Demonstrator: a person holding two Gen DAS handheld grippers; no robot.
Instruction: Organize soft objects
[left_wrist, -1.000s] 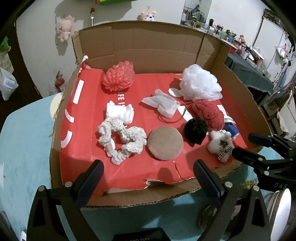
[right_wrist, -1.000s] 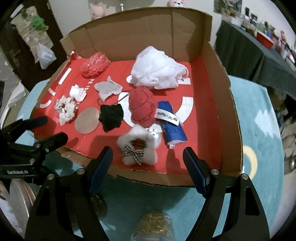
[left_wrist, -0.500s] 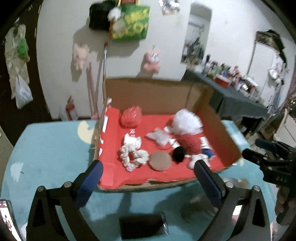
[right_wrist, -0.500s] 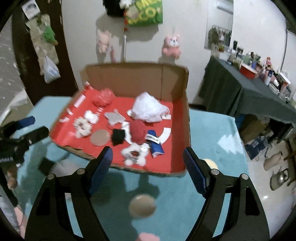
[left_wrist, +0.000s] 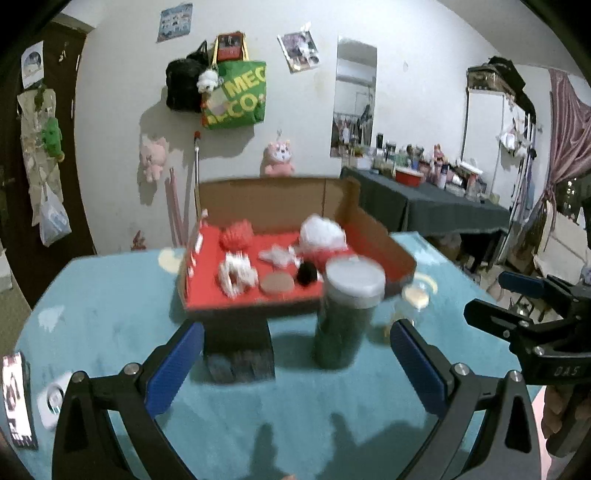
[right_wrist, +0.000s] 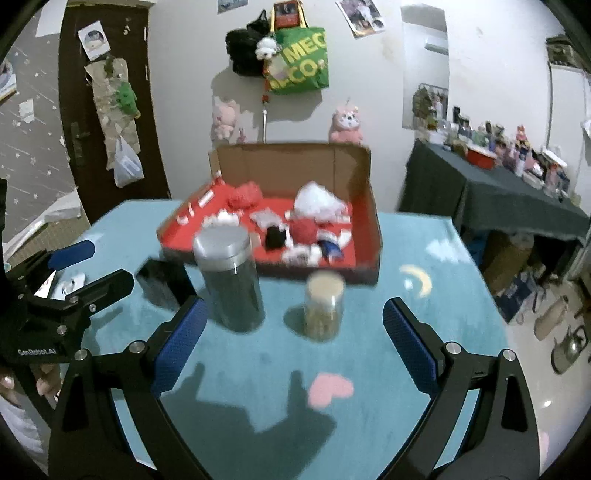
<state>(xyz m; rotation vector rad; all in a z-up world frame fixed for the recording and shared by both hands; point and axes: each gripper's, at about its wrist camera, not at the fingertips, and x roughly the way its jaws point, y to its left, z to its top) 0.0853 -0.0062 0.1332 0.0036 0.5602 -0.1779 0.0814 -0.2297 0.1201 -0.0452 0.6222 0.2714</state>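
Left wrist view
Left tongs: spread wide, empty, above the teal bench.
Cardboard box: on the bench beyond the tongs, red-lined, holding the soft objects (blurred): white puff, coral puff, black pompom, tan round pad.
Tall jar: grey lid, upright just before the box's near wall.
Right tongs: at the right edge, held by a hand, fingers apart.

Right wrist view
Right tongs: wide, holding nothing.
Tall jar: upright, left of a small jar.
Cardboard box: behind both jars, soft objects inside.
Left tongs: at the left edge, apart.
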